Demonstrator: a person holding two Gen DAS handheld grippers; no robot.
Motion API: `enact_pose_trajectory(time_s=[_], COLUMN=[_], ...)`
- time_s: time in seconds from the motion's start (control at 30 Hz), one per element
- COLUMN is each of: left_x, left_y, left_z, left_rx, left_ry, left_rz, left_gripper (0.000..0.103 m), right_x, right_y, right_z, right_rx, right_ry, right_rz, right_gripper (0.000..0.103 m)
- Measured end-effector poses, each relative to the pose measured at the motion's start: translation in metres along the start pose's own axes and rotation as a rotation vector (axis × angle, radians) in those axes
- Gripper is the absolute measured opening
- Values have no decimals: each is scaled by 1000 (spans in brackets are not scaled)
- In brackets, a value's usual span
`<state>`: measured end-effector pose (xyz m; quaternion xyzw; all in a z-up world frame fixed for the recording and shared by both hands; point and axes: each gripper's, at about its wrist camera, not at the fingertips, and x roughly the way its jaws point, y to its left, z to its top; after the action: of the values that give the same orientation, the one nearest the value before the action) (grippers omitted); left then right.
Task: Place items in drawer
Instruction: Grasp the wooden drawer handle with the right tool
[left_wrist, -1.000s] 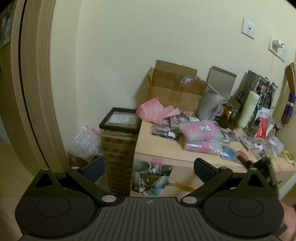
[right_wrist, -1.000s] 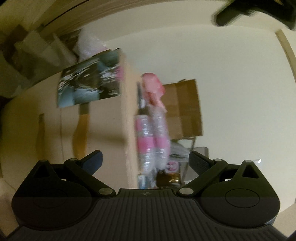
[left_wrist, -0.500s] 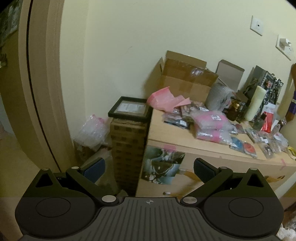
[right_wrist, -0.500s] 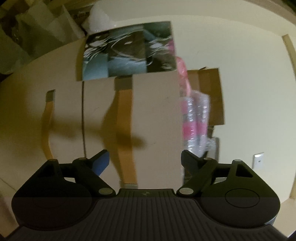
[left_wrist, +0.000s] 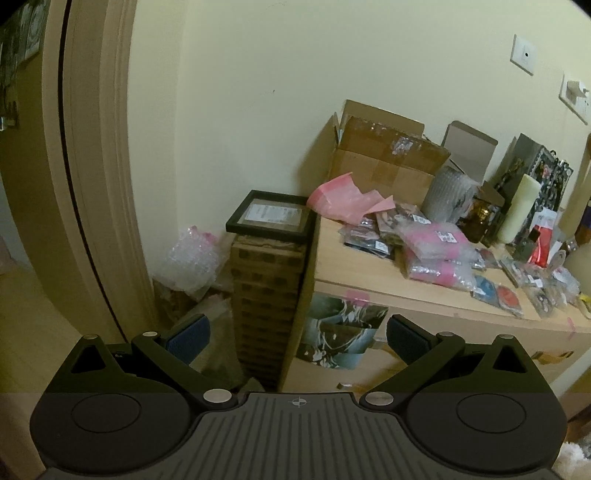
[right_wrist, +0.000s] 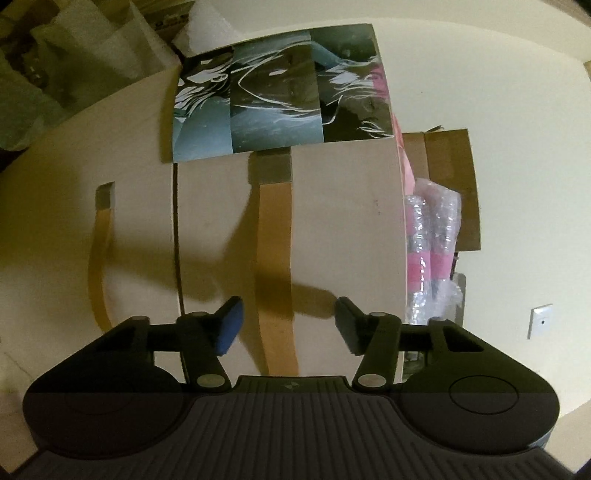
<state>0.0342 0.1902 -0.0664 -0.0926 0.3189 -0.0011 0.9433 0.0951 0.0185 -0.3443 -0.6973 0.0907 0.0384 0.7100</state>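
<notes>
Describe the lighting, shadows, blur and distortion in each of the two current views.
Left wrist view: dim warm light, strong fisheye bending of the door frame, and the dresser top slightly soft. Right wrist view: rolled sideways, sharp up close, with the right tool casting a hard dark shadow across the drawer front and its tan strap handle.

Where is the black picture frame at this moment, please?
In the left wrist view, the black picture frame lies flat on a stack of cardboard boxes, just left of the wooden cabinet and beside the pink bag.
</notes>
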Motion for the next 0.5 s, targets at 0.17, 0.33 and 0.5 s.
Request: enact_pose_trajectory(time_s=[0.17, 0.33, 0.5], left_x=[1, 4, 3], left_y=[5, 10, 15], left_z=[2, 2, 2], left_rx=[14, 24, 34], left_ry=[-12, -1, -1], left_rz=[-10, -20, -27], left_gripper=[103, 103, 103], right_x=[1, 6, 8], right_y=[1, -3, -5], right_z=[3, 3, 5], right_rx=[-10, -9, -7], right_ry=[1, 4, 27], right_rz=[-2, 3, 71], right_gripper=[53, 42, 21])
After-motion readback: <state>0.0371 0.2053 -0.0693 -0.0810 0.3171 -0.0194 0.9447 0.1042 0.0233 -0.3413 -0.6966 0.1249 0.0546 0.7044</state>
